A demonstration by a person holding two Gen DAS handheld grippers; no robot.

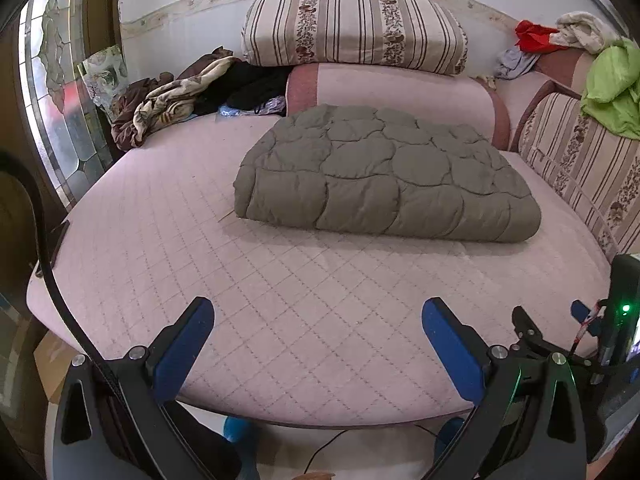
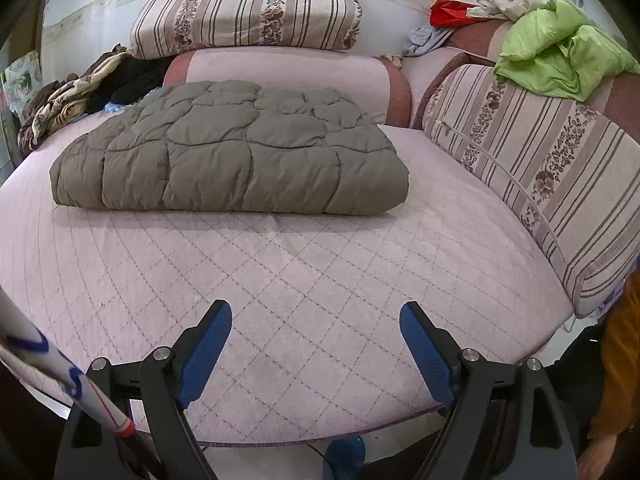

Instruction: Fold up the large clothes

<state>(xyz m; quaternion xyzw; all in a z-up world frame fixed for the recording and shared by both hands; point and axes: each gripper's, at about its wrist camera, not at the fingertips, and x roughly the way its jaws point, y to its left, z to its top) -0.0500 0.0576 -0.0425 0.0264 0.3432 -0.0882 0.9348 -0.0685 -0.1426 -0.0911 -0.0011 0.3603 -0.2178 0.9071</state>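
Observation:
A grey-olive quilted padded garment (image 1: pixel 384 172) lies folded into a thick rectangle on the pink quilted mattress (image 1: pixel 260 288). It also shows in the right wrist view (image 2: pixel 232 156), on the mattress (image 2: pixel 300 280). My left gripper (image 1: pixel 318 332) is open and empty, held above the mattress's near edge, well short of the garment. My right gripper (image 2: pixel 316 332) is open and empty too, above the near edge and apart from the garment.
A striped pillow (image 1: pixel 356 28) rests on a pink bolster (image 1: pixel 400 88) at the back. Crumpled brown and black clothes (image 1: pixel 188 96) lie back left. A striped cushion (image 2: pixel 540 168) with a green garment (image 2: pixel 560 56) stands right. The other gripper's body (image 1: pixel 620 320) is at right.

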